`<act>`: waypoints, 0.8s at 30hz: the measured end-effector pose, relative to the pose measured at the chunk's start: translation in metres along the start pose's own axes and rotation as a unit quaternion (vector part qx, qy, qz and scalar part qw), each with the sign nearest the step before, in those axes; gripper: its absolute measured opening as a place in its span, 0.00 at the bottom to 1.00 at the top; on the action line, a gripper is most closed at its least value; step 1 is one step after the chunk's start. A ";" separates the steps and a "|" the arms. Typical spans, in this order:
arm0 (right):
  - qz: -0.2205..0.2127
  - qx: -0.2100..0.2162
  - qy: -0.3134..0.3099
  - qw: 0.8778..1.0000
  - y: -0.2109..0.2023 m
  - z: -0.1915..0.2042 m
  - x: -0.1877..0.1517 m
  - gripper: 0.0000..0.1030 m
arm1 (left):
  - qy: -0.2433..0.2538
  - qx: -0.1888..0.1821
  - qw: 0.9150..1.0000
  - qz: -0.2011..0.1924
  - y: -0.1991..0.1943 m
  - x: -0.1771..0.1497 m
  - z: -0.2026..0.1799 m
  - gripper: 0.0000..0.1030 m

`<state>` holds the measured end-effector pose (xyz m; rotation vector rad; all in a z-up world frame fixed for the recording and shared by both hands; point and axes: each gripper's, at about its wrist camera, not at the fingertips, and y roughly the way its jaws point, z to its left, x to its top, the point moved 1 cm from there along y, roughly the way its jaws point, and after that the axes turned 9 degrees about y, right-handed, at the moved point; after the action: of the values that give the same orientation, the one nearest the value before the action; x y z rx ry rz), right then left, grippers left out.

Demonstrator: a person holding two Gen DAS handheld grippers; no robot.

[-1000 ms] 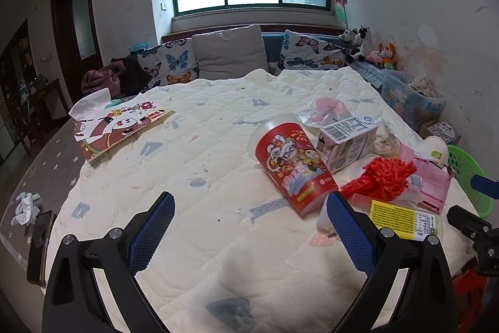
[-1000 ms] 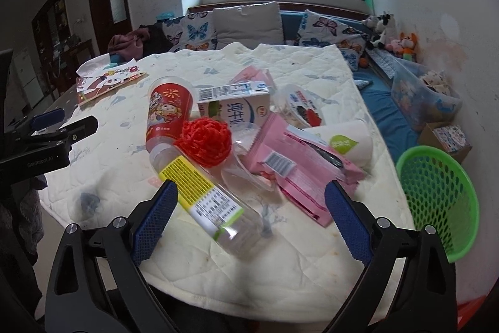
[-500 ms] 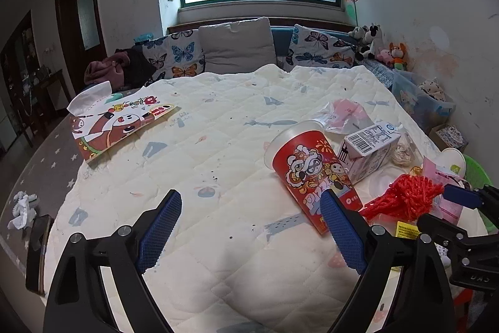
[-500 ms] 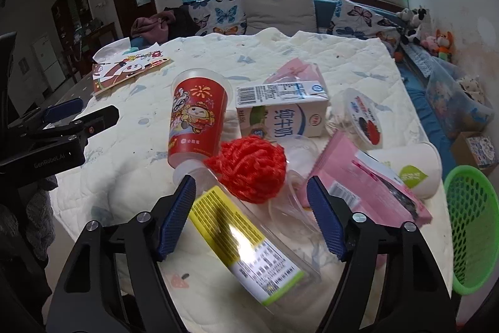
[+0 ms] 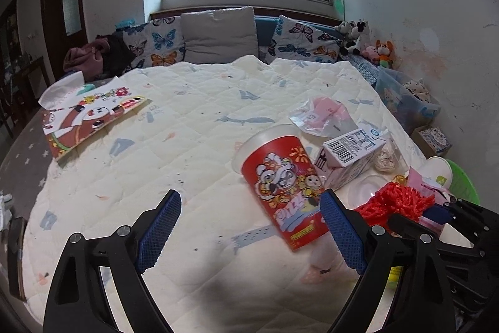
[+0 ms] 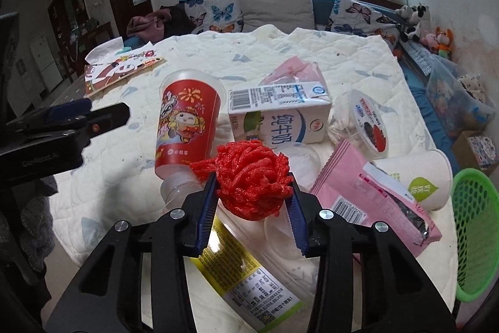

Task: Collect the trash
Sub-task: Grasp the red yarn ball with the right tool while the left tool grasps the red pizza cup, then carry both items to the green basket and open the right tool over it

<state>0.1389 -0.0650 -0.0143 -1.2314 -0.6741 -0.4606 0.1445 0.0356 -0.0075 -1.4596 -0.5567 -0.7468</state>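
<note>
Trash lies on a quilted bed. My right gripper is shut on a red mesh ball, which also shows in the left wrist view. Under it lies a clear plastic bottle with a yellow label. Around it are a red paper cup, a milk carton, a pink wrapper, a white paper cup and a sealed jelly cup. My left gripper is open and empty, just left of the red cup.
A green mesh basket stands off the bed's right edge. A cartoon-printed bag lies at the bed's far left. Pillows line the back, with a storage bin and soft toys along the right wall.
My right gripper moved forward and closed its fingers on the red mesh ball. My left gripper moved forward over the bed, toward the red cup.
</note>
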 end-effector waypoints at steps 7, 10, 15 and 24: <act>-0.030 0.008 0.011 0.999 -0.029 -0.011 0.009 0.41 | -0.016 -0.029 0.999 0.032 0.028 0.012 -0.013 0.85; -0.040 0.021 0.023 0.999 -0.043 -0.019 0.013 0.41 | -0.023 -0.031 0.998 0.042 0.039 0.016 -0.017 0.85; -0.060 0.032 0.039 0.997 -0.069 -0.032 0.017 0.41 | -0.033 -0.018 0.997 0.064 0.058 0.019 -0.020 0.85; -0.085 0.020 0.072 0.994 -0.104 -0.063 0.015 0.41 | -0.046 -0.038 0.995 0.080 0.076 0.017 -0.022 0.69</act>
<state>0.0953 -0.1539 0.0574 -1.0964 -0.6636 -0.6690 0.2098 0.0085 -0.0469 -1.5955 -0.4782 -0.5825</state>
